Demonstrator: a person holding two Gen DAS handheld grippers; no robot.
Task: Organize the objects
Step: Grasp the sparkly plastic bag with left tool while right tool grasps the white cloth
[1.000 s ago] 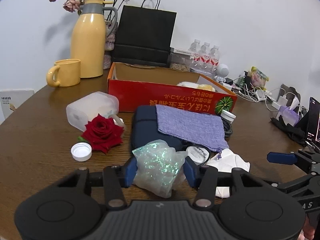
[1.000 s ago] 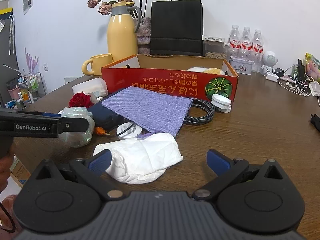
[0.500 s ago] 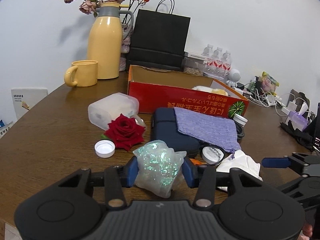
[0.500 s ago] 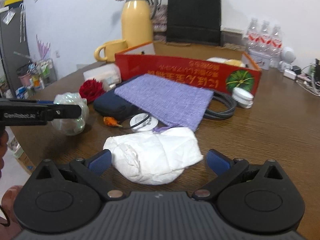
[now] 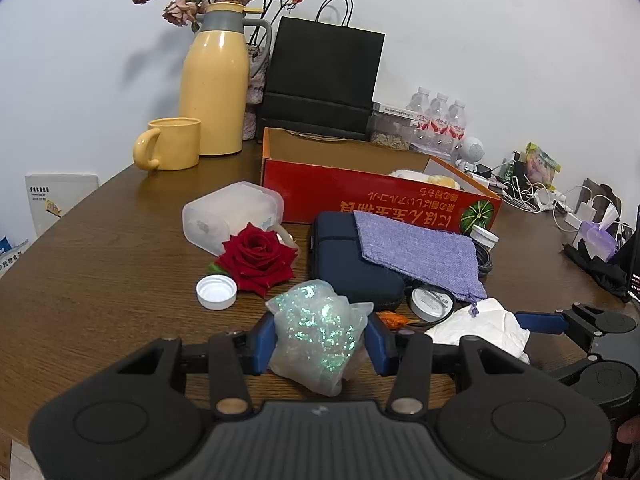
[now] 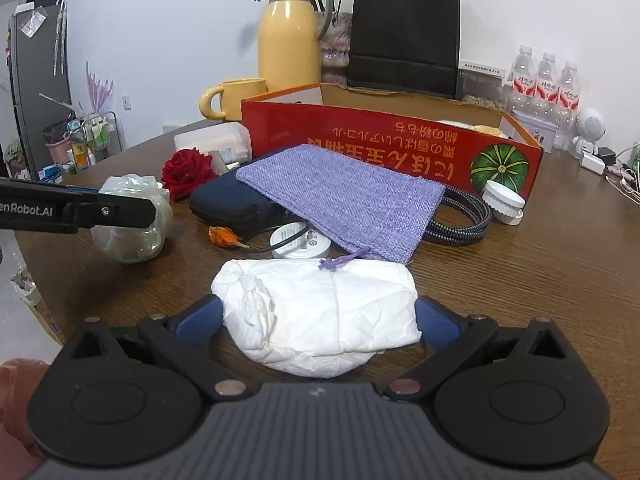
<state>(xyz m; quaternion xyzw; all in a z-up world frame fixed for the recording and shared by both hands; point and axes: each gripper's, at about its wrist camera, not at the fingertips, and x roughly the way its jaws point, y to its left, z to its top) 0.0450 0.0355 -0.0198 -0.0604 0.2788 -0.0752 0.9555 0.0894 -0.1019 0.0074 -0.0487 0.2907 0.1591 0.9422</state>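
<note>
Left gripper (image 5: 320,344) jaws clamp the iridescent plastic bag (image 5: 318,336) at lower centre, light and crushable; right gripper (image 6: 318,318) jaws straddle the soft tissue wad (image 6: 320,316) on the bench (image 6: 540,280), contact unclear: pinch its middle.

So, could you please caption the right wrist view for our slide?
Right gripper straddles a crumpled white tissue before the red box.
</note>
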